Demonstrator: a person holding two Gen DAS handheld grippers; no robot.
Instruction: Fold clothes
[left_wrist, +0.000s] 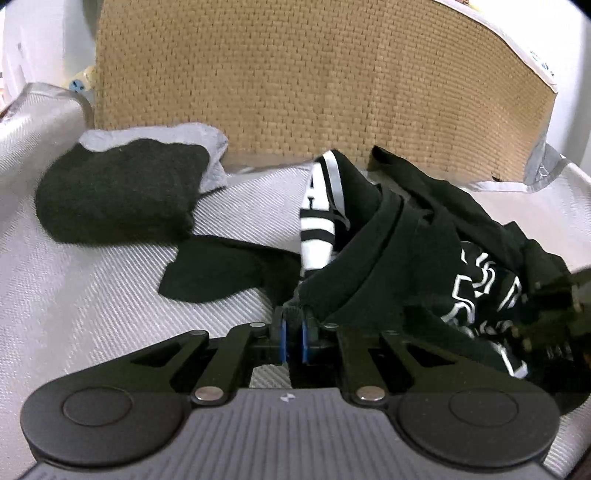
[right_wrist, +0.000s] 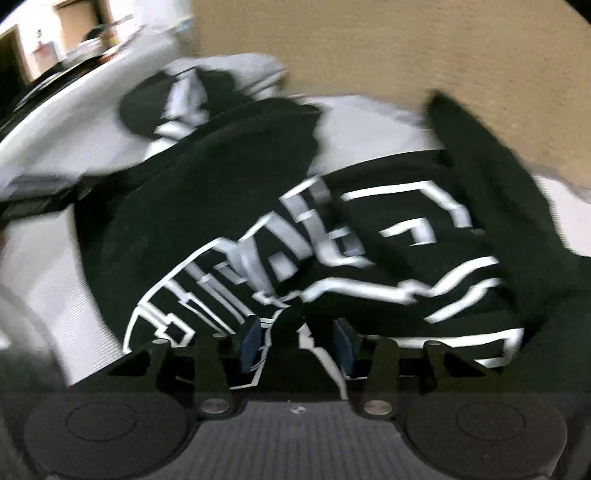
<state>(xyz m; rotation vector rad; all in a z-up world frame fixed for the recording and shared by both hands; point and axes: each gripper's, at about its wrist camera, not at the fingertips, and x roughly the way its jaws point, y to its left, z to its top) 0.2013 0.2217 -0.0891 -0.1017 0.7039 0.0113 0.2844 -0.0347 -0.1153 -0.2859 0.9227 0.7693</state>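
A crumpled black garment (left_wrist: 406, 251) with white block print lies on the white ribbed bedding (left_wrist: 92, 314), one black flap (left_wrist: 221, 269) spread to the left. My left gripper (left_wrist: 293, 332) is shut on a bunched edge of this garment, cloth pinched between its blue pads. In the blurred right wrist view the same garment (right_wrist: 258, 206) fills the frame. My right gripper (right_wrist: 299, 343) stands open over it, pads well apart with a ridge of printed cloth between them. The right gripper (left_wrist: 550, 314) also shows dimly at the garment's right side.
A folded black garment (left_wrist: 118, 192) rests on a grey cloth (left_wrist: 210, 147) at the back left. A tan woven mat (left_wrist: 314, 74) covers the surface behind. The bedding's edge curves off at the left, with room furniture (right_wrist: 74, 37) beyond.
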